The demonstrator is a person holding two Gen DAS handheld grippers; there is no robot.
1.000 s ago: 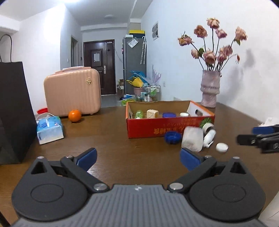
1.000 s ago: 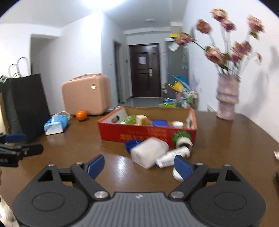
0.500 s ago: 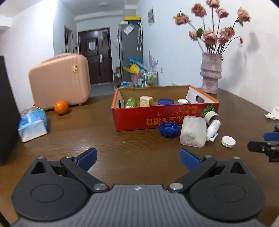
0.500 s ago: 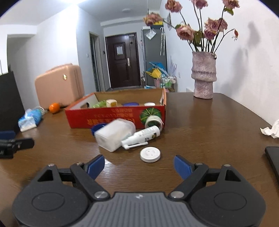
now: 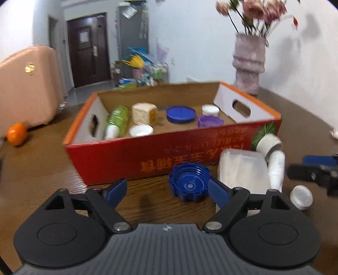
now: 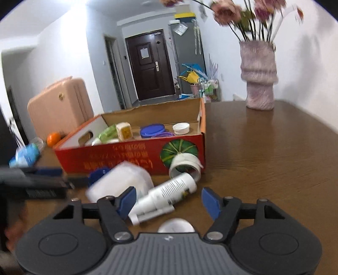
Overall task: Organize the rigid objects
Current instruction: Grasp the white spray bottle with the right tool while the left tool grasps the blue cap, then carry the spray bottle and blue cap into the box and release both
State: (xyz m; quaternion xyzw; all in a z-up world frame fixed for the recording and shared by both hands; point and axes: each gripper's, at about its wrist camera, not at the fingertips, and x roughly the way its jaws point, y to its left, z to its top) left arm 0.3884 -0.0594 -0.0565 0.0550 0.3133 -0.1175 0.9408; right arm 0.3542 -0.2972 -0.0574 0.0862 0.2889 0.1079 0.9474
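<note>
The blue ribbed cap (image 5: 189, 183) lies on the table against the red cardboard box (image 5: 131, 160), now close before the left gripper (image 5: 168, 190), whose closing jaws stand apart and empty. At 3 o'clock, the right gripper (image 6: 168, 201) has advanced; its closing jaws bracket the white spray bottle (image 6: 166, 195) untouched. Both pickups appear imminent. Box lettering is inverted and unreadable.

A pink suitcase (image 5: 25, 88) stands on the brown table (image 6: 274, 160). An orange (image 5: 17, 134) lies just beside it. A vase (image 6: 258, 76) holds dried pink flowers (image 6: 232, 12). A dark door (image 6: 147, 65) is far back.
</note>
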